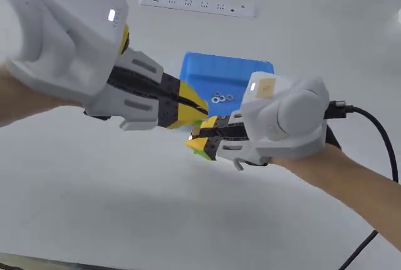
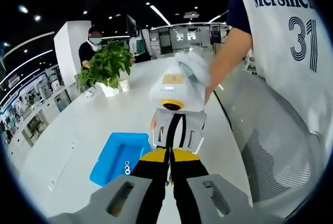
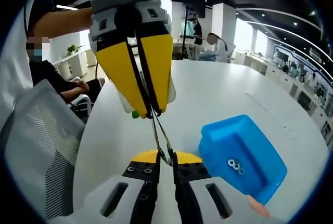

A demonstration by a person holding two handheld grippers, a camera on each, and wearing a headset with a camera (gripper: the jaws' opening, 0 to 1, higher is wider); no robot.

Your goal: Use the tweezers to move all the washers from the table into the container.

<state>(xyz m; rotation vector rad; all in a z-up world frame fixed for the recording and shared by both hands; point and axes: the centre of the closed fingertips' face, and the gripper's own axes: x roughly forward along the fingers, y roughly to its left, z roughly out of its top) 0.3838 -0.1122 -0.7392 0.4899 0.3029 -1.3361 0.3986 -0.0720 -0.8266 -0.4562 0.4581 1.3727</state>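
Two grippers meet tip to tip over the white table, and both hold the tweezers.
The left gripper and the right gripper each have the jaws closed narrow on one end of the thin tweezers. A few washers lie together inside the blue container, which stands on the table just beside the grippers.

Left gripper and right gripper nose to nose, jaws tight on the tweezers.
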